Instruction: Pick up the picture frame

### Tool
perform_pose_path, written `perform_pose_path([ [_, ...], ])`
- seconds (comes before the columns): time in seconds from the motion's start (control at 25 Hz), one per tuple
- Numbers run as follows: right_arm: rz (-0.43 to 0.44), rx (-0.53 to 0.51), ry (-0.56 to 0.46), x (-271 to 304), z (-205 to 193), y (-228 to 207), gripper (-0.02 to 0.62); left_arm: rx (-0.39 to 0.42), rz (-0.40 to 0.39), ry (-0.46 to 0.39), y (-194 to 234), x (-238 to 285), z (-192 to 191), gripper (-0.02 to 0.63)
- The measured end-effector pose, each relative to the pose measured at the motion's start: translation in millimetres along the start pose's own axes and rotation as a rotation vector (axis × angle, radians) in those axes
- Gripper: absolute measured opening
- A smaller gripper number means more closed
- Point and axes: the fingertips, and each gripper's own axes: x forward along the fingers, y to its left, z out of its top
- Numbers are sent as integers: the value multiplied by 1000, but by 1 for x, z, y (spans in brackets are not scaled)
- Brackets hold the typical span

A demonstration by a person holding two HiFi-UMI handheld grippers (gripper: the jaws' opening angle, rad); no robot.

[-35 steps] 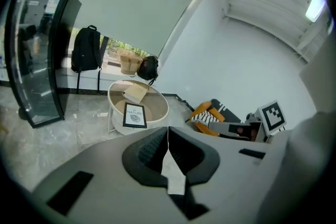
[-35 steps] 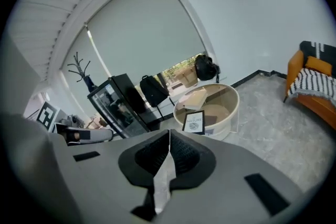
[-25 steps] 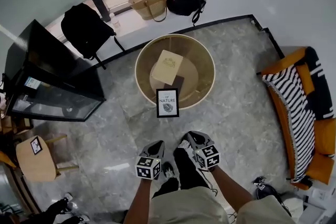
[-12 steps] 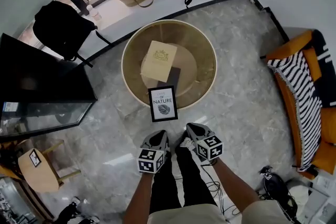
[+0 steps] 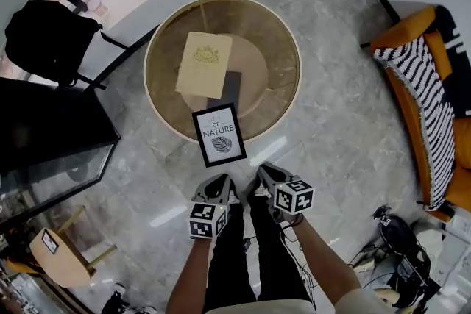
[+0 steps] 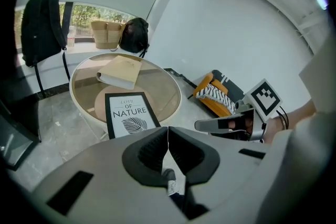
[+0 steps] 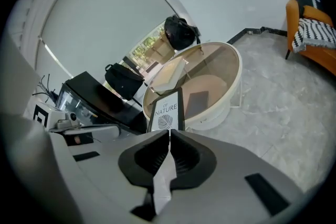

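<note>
Two grippers are hovering on the near side of the picture frame (image 5: pixel 218 134) | left gripper (image 5: pixel 219 184) and right gripper (image 5: pixel 263 173) are sitting closed, empty | picture frame is leaning against the near rim of the round desk (image 5: pixel 297 70) | risk: jaws arriving unopened could be knocking it flat.

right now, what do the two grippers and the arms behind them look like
Both the left gripper and right gripper have light grey, wedge-shaped bodies with black ribbed pads lining the jaws. Each carries a white cube printed with black square markers. The forearms show no sleeves; the person wears dark trousers.
</note>
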Motion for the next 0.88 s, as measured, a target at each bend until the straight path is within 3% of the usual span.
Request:
perform_pose_path([
  [0.32,39,128,-36,52,-18,-26,45,33,-23,12,39,46,-9,21],
  [0.4,84,176,-47,64,-21,-28,155,44,-22,24,47,52,-11,21],
  [0.56,200,262,-49,85,-22,-32,225,60,-1,54,65,66,-19,21],
  [0.88,339,357,27,117,-26,-38,252,63,8,70,73,90,-28,21],
])
